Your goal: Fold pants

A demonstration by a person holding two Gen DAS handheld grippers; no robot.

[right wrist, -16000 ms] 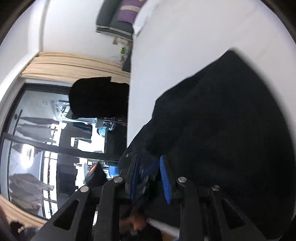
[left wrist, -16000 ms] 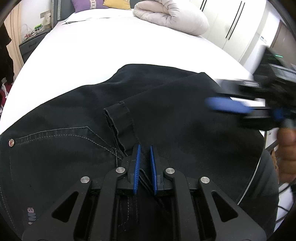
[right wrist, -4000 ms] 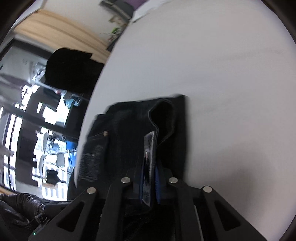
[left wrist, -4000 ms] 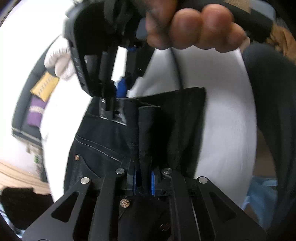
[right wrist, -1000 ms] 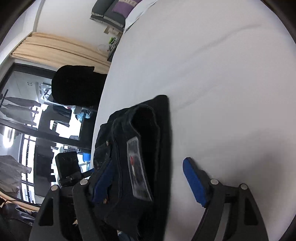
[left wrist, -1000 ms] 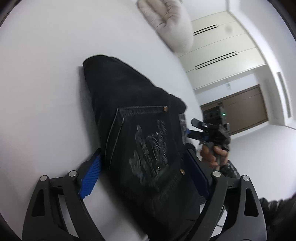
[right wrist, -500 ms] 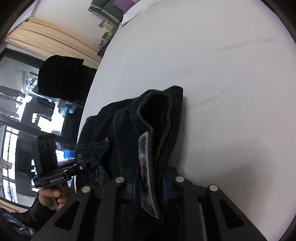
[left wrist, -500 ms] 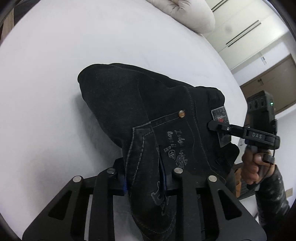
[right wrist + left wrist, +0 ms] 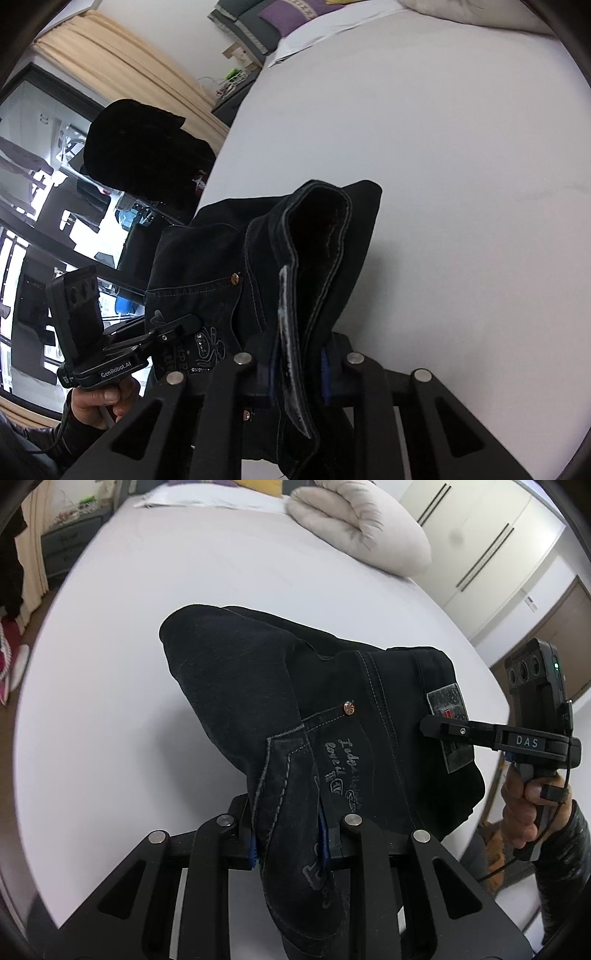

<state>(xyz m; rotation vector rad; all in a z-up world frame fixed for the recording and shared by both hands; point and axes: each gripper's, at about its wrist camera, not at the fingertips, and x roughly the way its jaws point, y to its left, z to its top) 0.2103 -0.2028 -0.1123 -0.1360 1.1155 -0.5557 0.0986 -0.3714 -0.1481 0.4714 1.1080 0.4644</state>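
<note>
On the white bed (image 9: 110, 635) lies the folded bundle of black pants (image 9: 258, 672), far end resting on the sheet, near end raised toward me.

L side, left wrist view: I have the left gripper (image 9: 288, 840) clamped on the pocket-side edge of the pants. Blue pads (image 9: 252, 843) are nearly together w/ a thick fold of denim pinched between them; stitched pocket w/ script embroidery sits just beyond the tips. Copper rivet (image 9: 348, 707) shows mid-bundle.

R side, same view: right gripper (image 9: 430, 725) reaches in from the right at the waistband, by the grey brand patch (image 9: 448, 705). My hand (image 9: 524, 808) grips its handle.

Right wrist view: right gripper (image 9: 297, 369) is closed down on the waistband edge. Waistband and patch run straight between the fingers (image 9: 325, 373), pads pressed to the cloth both sides. Waistband stands up as an open loop ahead of the tips. Left gripper (image 9: 186, 325) touches the pocket area at left.

Containers: none that I can make out. Rolled beige duvet (image 9: 358, 528) sits well apart at the far end of the bed.
</note>
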